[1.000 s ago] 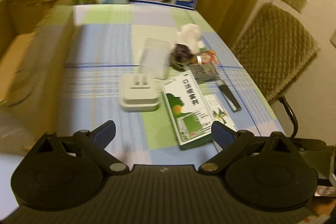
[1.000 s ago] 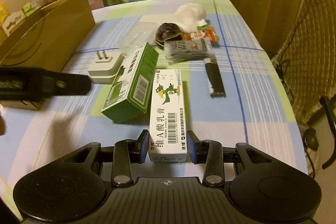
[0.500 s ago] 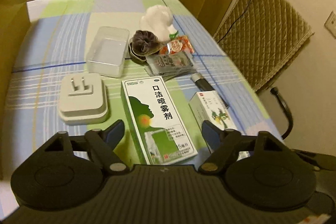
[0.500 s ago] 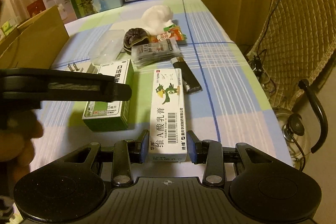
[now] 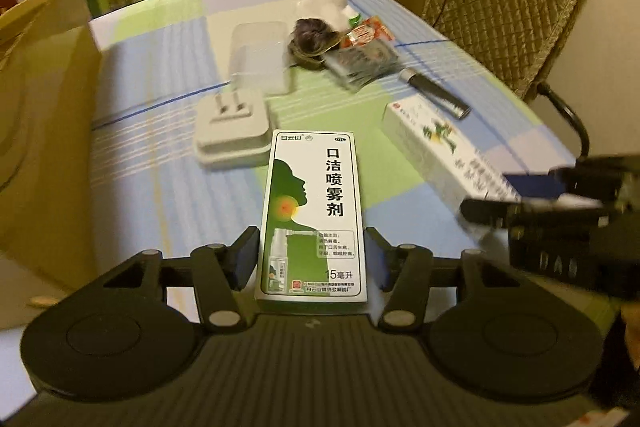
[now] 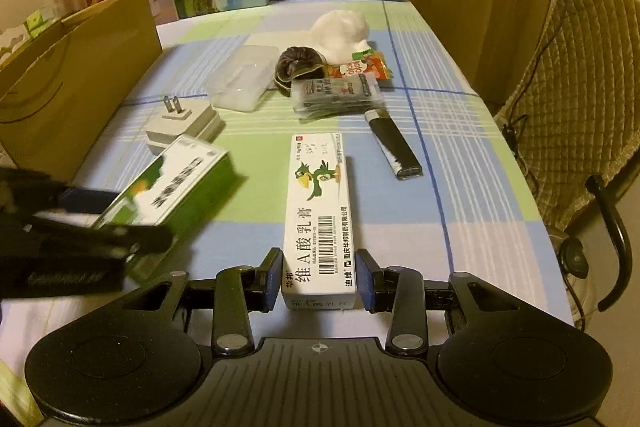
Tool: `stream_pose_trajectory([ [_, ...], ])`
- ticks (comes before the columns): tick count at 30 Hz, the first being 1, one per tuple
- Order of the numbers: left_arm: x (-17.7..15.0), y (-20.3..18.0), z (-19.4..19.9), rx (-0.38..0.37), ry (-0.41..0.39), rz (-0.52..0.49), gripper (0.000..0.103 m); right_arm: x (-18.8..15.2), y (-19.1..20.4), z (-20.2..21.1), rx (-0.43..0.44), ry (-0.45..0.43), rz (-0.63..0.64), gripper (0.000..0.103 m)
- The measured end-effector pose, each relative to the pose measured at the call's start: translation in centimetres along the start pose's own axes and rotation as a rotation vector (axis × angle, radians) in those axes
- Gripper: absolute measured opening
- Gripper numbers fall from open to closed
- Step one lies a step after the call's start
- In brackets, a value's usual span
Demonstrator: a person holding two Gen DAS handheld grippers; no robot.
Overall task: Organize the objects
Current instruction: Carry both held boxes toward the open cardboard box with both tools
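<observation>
Two boxes are being held, one in each gripper. The left gripper [image 5: 311,263] has its fingers on both long sides of the green and white spray box [image 5: 312,215]. They seem to pinch it by the near end, though on the right side the touch is hard to be sure of. The far end of the box reaches out toward the white plug adapter [image 5: 232,129], which lies on its back with its prongs up.

The right gripper [image 6: 319,277] has its blue pads [image 6: 273,277] squeezed on the near end of the long white cream box with the green bird [image 6: 318,211]. Holding a long box by its end lets the rest stick out in front, so I think it can be pushed or laid down neatly. It could also swing or slip if the squeeze is weak. I cannot tell if either box is lifted or resting on the checked tablecloth [image 6: 460,187].

The other things wait farther back in a small heap: a clear plastic case [image 6: 242,79], a dark rolled thing [image 6: 298,63], a white fluffy ball [image 6: 340,29], snack packets [image 6: 336,93] and a black lighter [image 6: 394,143]. A brown paper bag [image 6: 76,75] stands open on the left side of the table. That may be where the things are meant to go, so I think the tidying has only just started.
</observation>
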State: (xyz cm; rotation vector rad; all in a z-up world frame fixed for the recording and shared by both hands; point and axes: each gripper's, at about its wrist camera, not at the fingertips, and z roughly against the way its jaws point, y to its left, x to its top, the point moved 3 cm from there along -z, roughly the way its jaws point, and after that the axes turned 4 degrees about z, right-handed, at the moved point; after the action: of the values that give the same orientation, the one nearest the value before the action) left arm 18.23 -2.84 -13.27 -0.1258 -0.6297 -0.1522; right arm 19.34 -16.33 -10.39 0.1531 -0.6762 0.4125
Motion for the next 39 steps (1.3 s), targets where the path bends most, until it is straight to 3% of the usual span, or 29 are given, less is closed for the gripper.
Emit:
stream_pose_trajectory([
  [10, 1.0, -0.1, -0.5, -0.003, -0.036, -0.046, 0.051, 1.1, -0.4, -1.4, -0.012, 0.001, 0.015, 0.044],
  [21, 1.5, -0.2, -1.7, -0.009, -0.017, -0.073, 0.051, 2.3, -0.6, -3.1, -0.005, -0.004, 0.022, 0.043],
  [26, 1.5, 0.0, -1.8, -0.012, -0.011, -0.068, 0.051, 2.2, -0.3, -3.5, -0.012, 0.005, 0.042, 0.036],
  [39, -0.2, -0.4, 2.3, -0.009, -0.021, -0.035, 0.05, 1.2, 0.3, 2.2, -0.011, -0.02, -0.033, 0.035],
])
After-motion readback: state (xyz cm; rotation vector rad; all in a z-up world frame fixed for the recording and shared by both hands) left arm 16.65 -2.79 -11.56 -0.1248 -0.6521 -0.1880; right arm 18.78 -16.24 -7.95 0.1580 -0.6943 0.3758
